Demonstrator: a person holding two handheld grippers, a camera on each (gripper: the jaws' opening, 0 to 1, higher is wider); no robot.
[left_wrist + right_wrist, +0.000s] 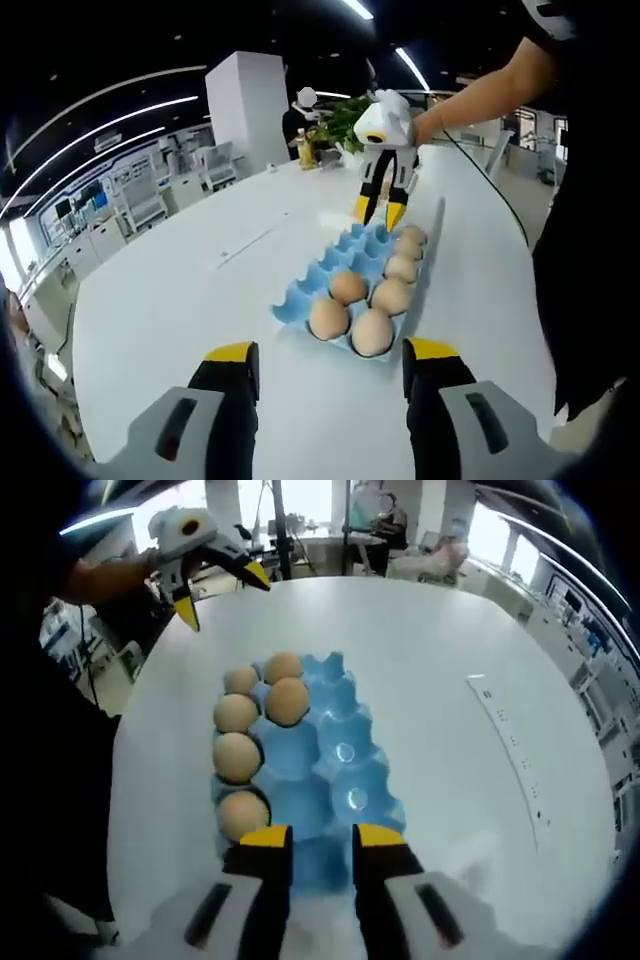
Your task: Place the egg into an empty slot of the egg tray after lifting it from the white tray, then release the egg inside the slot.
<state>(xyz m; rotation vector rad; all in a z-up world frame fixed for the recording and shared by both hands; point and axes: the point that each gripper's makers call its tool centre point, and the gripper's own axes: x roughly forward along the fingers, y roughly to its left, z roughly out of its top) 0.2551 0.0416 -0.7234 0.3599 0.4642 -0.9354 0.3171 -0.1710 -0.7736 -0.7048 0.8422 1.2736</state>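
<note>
Both grippers' fingers spread, holding nothing.
Right gripper (320, 842) hangs over the near end of the blue egg tray (335, 742), eggs (237, 757) lined left of its fingertips, empty cups ahead. Left gripper (331, 357) waits short of the tray's other end. I see no white tray; seat the next egg squarely before letting go.

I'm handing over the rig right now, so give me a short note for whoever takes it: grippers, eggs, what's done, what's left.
Left gripper: open, empty, held back from the near end of the egg tray.
Right gripper: open, empty, over the other end of the tray, above bare blue slots.
Eggs: six sit in the tray, four in one row and two beside them.
Done: those six placed.
Left: fill the empty slots. I cannot see a white tray with more eggs.
</note>
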